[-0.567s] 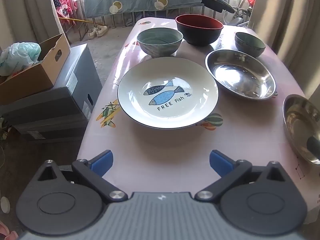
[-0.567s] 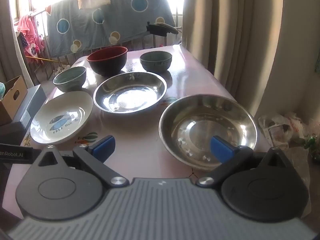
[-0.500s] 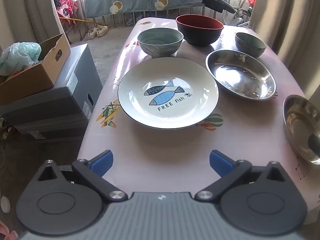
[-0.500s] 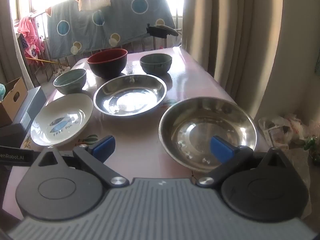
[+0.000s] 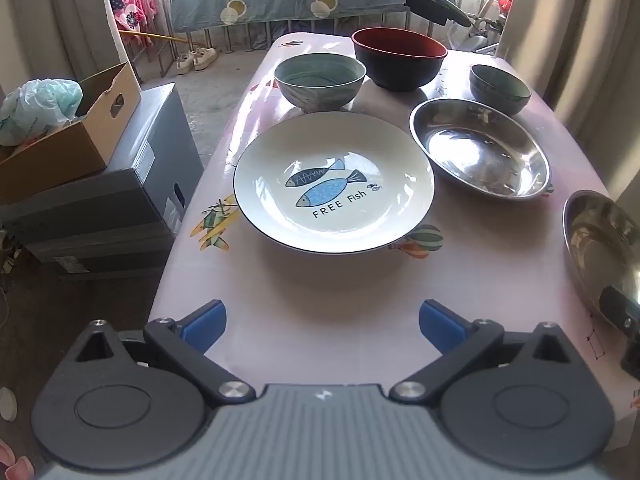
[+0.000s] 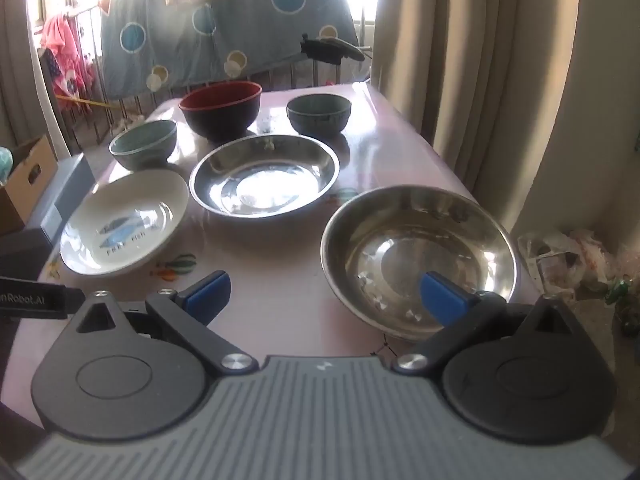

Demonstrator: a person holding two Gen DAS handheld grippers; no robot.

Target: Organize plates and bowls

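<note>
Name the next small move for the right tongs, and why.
Probably ease the right tongs forward and down onto the near rim of the closest steel dish: the jaws are open and empty, one blue tip already over that dish.

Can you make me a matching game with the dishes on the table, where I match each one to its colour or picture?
Things:
1. big bowl at the back
2. flat plate
3. dish nearest the right gripper
4. small bowl by the curtain side

Looks:
A. shiny metal
B. white with two blue fish
C. dark green
D. red inside, black outside

Pairs: 1-D, 2-B, 3-A, 4-C
</note>
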